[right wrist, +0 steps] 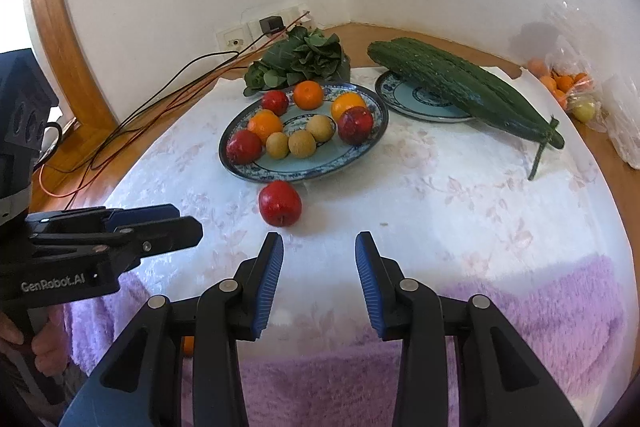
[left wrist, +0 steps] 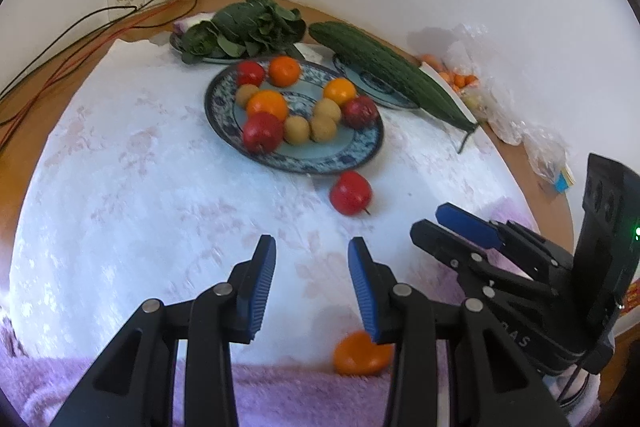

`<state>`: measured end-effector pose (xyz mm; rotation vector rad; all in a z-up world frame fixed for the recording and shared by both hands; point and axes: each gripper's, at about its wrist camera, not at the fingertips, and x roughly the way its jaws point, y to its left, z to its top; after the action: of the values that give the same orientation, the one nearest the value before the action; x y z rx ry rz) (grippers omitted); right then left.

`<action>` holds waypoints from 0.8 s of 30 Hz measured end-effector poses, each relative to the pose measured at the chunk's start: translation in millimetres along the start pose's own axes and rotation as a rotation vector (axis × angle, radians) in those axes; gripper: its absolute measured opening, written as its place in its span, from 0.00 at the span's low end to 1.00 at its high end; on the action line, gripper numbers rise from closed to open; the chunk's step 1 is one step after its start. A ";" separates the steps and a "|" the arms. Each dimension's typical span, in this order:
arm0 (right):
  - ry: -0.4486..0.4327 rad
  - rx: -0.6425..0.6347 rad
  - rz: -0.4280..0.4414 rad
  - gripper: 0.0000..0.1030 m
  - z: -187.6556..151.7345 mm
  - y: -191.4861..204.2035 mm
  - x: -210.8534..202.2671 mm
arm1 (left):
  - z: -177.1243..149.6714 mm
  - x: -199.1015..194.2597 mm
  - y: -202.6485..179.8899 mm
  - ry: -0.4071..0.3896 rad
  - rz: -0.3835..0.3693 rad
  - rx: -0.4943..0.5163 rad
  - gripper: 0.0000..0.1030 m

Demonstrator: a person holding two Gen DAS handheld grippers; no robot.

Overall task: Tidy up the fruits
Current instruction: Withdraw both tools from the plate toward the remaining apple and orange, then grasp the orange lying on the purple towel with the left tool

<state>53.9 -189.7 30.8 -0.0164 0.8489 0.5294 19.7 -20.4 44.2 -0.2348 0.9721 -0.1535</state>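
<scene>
Both grippers are hovering empty, fingers spread, over the near edge of the white floral tablecloth (right wrist: pixel 460 195).

Past the right gripper (right wrist: pixel 319 247) and left gripper (left wrist: pixel 312 251), a glossy red apple (right wrist: pixel 279 203) is sitting just before the blue-patterned fruit plate (right wrist: pixel 372 143); probably firm but slippery, best pinched across its middle. A round orange (left wrist: pixel 362 354) is lying at the table's near edge.

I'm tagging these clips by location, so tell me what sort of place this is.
Probably a home dining corner. A floral tablecloth covers a table against white walls, patterned plates hold fruit and leafy greens, and a wall socket with a plugged-in charger sits just behind.
</scene>
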 end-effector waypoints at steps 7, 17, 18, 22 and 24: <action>-0.008 0.019 -0.010 0.38 -7.8 -4.6 -9.1 | -13.7 -5.5 -8.7 0.026 -0.040 0.010 0.38; -0.018 0.026 -0.017 0.38 -12.8 -4.5 -15.8 | -30.6 -2.2 -20.7 0.080 -0.051 0.047 0.38; -0.018 0.026 -0.017 0.38 -12.6 -4.3 -15.5 | -31.6 -1.5 -21.7 0.084 -0.050 0.051 0.38; -0.019 0.028 -0.017 0.38 -13.5 -4.7 -15.9 | -34.8 1.4 -24.6 0.098 -0.046 0.062 0.38; -0.019 0.029 -0.017 0.38 -13.7 -5.0 -16.0 | -36.2 2.4 -25.1 0.104 -0.049 0.064 0.39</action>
<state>37.7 -204.1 32.2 0.0081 0.8371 0.5002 -9.7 -49.7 29.4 -0.1938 1.0637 -0.2434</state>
